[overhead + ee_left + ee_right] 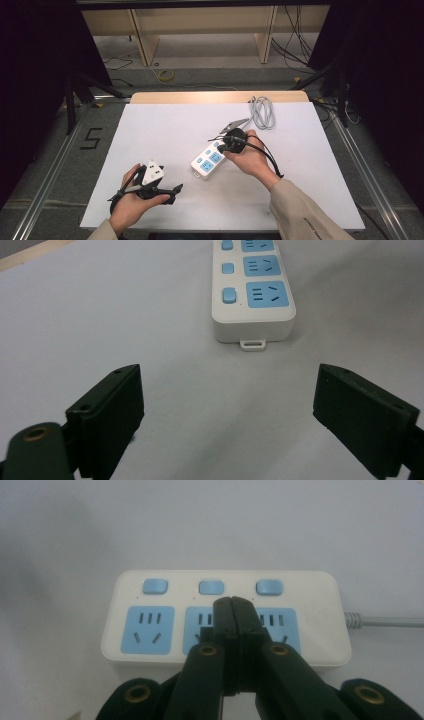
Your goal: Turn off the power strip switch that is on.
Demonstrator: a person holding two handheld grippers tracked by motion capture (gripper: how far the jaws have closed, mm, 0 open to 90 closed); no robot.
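Note:
A white power strip (209,159) with three blue sockets and three blue switches lies on the white table sheet, right of centre. My right gripper (222,146) is above its far end. In the right gripper view, the right gripper (232,602) is shut with nothing between its jaws. Its tips lie over the middle socket, just below the middle switch (211,587); I cannot tell whether they touch the strip (145,630). My left gripper (174,194) rests near the front left, open and empty. In the left gripper view, the left gripper (227,390) points at the strip's near end (255,295).
The strip's grey cord (390,622) leads off to a coiled bundle (262,112) at the back right of the table. The white sheet (165,130) covers a wooden table whose far edge (220,96) shows. Dark stands and metal rails flank both sides.

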